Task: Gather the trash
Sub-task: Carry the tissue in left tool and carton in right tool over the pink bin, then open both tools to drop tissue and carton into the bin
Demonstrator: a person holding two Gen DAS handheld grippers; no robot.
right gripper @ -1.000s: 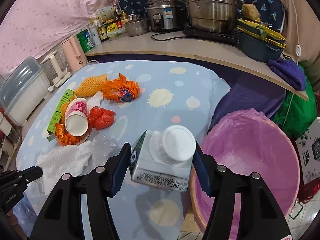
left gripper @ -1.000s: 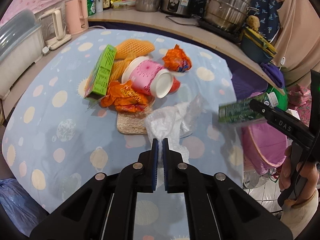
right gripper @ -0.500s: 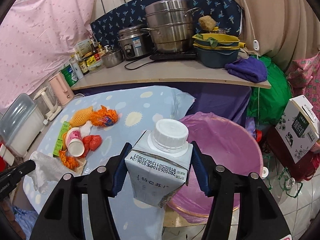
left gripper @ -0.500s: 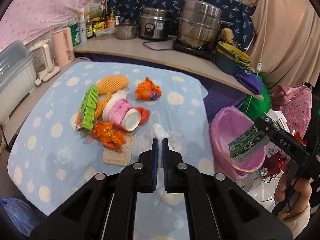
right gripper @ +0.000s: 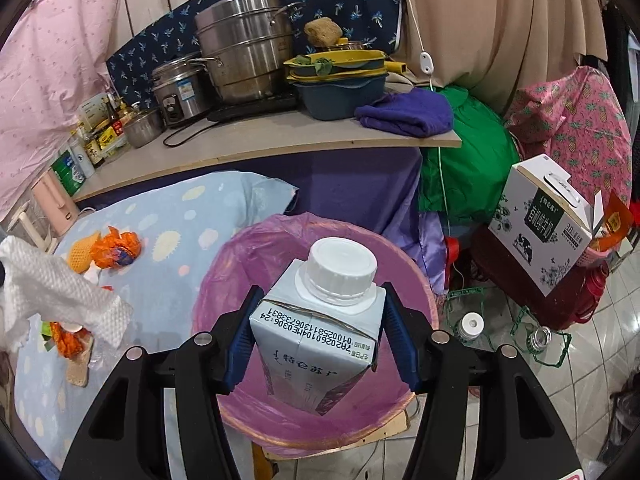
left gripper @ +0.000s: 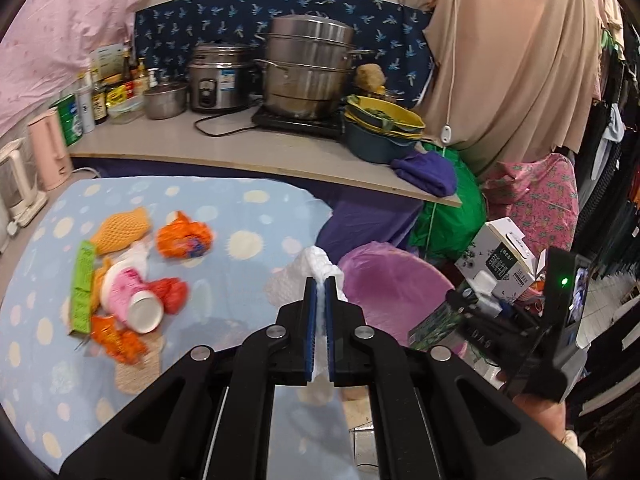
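above the pink bin (right gripper: 240,264) the right gripper (right gripper: 318,334) clamps a milk carton (right gripper: 320,332); the left gripper (left gripper: 320,284) pinches a paper towel (left gripper: 320,264).

Your carton (right gripper: 316,332) hangs over the bin (right gripper: 240,256); the bench (right gripper: 168,300) lies left of the bin, the box (right gripper: 548,224) right of it.

Right gripper (right gripper: 318,336) clamps white-capped carton (right gripper: 320,328) above pink-lined bin (right gripper: 248,256); white paper towel (right gripper: 60,292) hangs at left edge.
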